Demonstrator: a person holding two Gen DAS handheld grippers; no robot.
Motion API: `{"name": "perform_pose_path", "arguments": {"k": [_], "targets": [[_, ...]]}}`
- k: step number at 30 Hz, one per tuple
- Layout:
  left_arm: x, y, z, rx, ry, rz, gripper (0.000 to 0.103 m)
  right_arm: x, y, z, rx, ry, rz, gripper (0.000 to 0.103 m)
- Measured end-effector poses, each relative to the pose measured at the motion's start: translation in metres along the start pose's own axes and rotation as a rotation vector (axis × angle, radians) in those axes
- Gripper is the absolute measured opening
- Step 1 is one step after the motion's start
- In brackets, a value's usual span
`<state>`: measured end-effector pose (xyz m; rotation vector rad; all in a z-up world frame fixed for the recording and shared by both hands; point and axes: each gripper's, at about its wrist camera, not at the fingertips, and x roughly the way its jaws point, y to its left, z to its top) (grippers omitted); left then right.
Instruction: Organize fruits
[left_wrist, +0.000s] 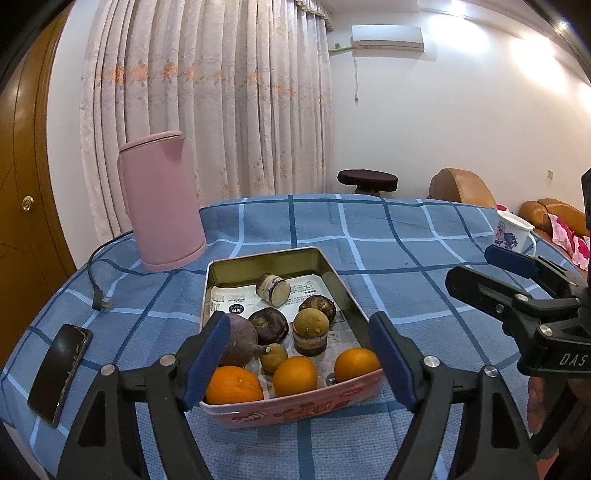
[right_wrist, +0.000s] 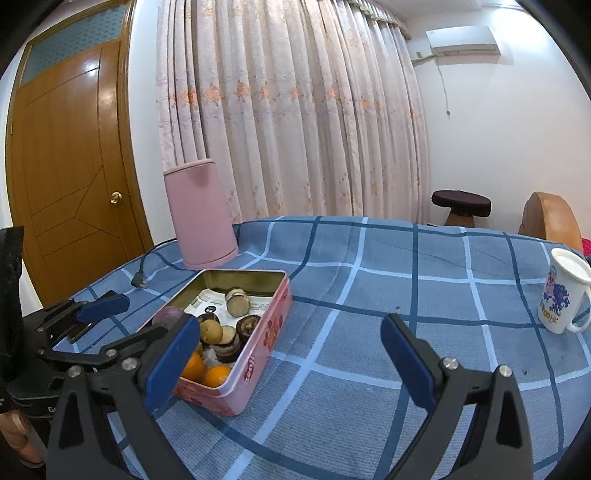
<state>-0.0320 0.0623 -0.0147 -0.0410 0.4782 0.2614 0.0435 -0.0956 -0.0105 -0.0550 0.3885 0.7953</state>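
Note:
A pink tin (left_wrist: 295, 411) with a gold inside lies open on the blue checked cloth. It holds three oranges (left_wrist: 294, 374) at its near end, a purple round fruit (left_wrist: 240, 338), several brown and tan fruits (left_wrist: 269, 325) and a cut piece (left_wrist: 273, 290). My left gripper (left_wrist: 299, 332) stands open and wide just above the tin's near end, its pads pressing on nothing. My right gripper (right_wrist: 291, 332) is open too, over bare cloth to the right of the tin (right_wrist: 258, 354), with nothing between its fingers.
A pink kettle (left_wrist: 162, 199) stands behind the tin on the left, its cord and plug (left_wrist: 101, 301) trailing on the cloth. A dark phone (left_wrist: 61, 373) lies at the near left. A white printed mug (right_wrist: 565, 291) stands far right. Beyond the table are a stool and a sofa.

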Motion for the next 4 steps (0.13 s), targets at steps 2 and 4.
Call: {"name": "perform_pose_path", "arguments": {"k": [2,4], "targets": [[-0.0006,-0.0022,0.0002,0.003,-0.007,-0.003,0.079,-0.0016,-0.0021,-0.0015,-0.001,0.000,-0.007,0.101],[-0.0002,-0.0043,0.0005,0.003,-0.004,-0.019,0.079,-0.0041,-0.0067,-0.0022,0.001,0.003,-0.020,0.101]]}}
